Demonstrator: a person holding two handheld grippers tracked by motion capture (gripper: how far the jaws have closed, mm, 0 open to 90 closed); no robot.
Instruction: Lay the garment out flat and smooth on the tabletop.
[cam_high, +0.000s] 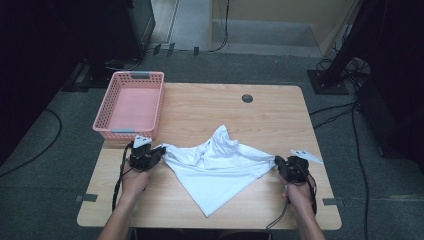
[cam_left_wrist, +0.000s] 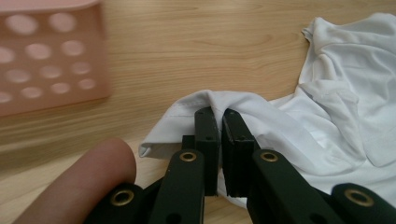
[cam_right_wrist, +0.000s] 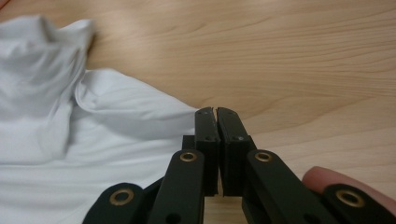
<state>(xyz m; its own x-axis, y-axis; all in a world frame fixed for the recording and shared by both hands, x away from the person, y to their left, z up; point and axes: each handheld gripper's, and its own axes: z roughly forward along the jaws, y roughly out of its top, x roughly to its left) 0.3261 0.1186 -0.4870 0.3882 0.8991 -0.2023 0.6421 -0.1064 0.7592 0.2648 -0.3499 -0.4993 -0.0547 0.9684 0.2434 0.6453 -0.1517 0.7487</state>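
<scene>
Your left gripper (cam_high: 159, 152) was squeezed shut on a corner of the white shirt (cam_high: 215, 165). In the left gripper view, its jaws were almost touching, with a fold of the white cloth (cam_left_wrist: 219, 100) pinched between their tips. Your finger (cam_left_wrist: 88, 179) sat at the lower left of that view.

Your right gripper (cam_high: 276, 162) was closed too, at the right edge of the shirt. In the right gripper view, its jaws were pressed tight together, right at the edge of the cloth (cam_right_wrist: 116, 135). You could not tell for sure there if cloth was caught between them, but in the high view the shirt was pulled into a tight point that ended at the jaws.

The shirt lay in the lower middle of the high view, on the wooden table (cam_high: 215, 107). It was stretched between your two hands, with a bump of crumpled cloth in the middle and one corner pointing down toward the bottom edge.

The pink basket (cam_high: 112, 107) stood at the upper left of the table, just above your left hand (cam_high: 135, 179).
</scene>
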